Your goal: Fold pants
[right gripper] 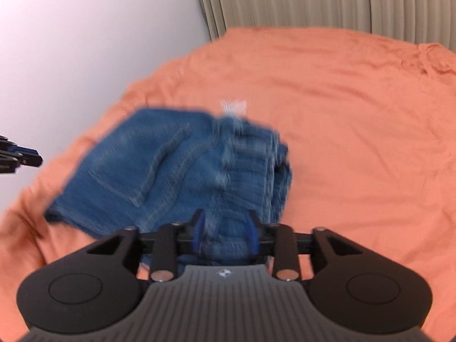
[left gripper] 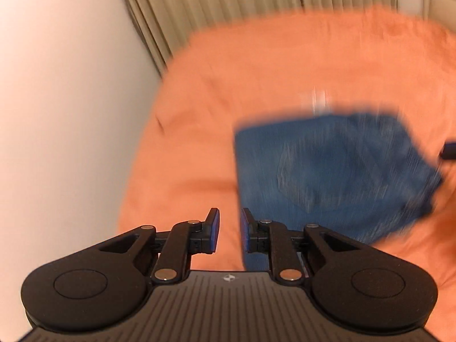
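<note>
Blue denim pants [right gripper: 171,165] lie folded in a compact stack on the orange bed sheet [right gripper: 342,114], with a back pocket facing up and a small white tag [right gripper: 233,105] at their far edge. My right gripper [right gripper: 226,228] hovers over the near edge of the stack. Its jaws stand apart with denim showing in the gap, and the pads do not visibly press on it. My left gripper [left gripper: 230,225] is at the left edge of the pants [left gripper: 327,171], over bare sheet. Its jaws have a narrow gap with nothing in it. Both views are blurred.
A white wall [left gripper: 57,114] runs along the left side of the bed. Beige pleated curtains [right gripper: 313,2] hang behind it. The sheet [left gripper: 199,114] stretches wide to the right and beyond the pants. Each gripper's tip shows at the edge of the other's view.
</note>
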A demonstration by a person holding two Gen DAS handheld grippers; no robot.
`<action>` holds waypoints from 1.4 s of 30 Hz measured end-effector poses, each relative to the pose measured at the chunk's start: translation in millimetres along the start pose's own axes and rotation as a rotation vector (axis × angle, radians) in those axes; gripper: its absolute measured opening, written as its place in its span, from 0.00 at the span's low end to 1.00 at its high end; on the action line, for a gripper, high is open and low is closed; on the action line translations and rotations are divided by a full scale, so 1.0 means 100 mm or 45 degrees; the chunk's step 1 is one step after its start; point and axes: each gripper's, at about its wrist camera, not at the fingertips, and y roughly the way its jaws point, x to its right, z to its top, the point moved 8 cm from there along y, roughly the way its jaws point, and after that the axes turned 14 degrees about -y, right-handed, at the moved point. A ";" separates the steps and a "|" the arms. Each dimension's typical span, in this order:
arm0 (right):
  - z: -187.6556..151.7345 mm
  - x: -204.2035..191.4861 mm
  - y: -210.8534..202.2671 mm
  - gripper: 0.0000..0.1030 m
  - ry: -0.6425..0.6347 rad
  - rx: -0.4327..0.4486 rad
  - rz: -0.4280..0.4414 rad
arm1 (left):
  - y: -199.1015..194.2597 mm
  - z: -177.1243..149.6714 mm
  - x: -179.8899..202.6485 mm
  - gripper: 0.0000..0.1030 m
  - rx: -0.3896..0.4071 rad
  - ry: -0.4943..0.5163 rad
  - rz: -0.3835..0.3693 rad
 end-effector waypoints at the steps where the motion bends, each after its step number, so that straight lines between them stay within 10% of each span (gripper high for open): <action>1: 0.09 -0.01 -0.11 0.40 0.004 0.033 -0.003 | -0.23 0.13 -0.01 0.24 0.063 -0.010 -0.007; 10: 0.57 -0.29 -1.15 0.74 0.036 0.272 -0.056 | -2.12 0.64 -0.06 0.88 0.502 -0.139 0.280; 16: 0.45 -0.73 -1.69 0.89 -0.088 0.400 -0.174 | -2.21 0.14 0.33 0.95 0.628 -0.248 0.287; 25: 0.05 -1.07 -2.03 0.95 -0.116 0.495 -0.355 | -1.41 -0.55 0.80 0.95 0.423 -0.269 0.142; 42: -0.46 -0.95 -1.43 0.95 -0.039 0.193 -0.358 | -0.80 -1.11 1.22 0.95 0.104 -0.320 0.087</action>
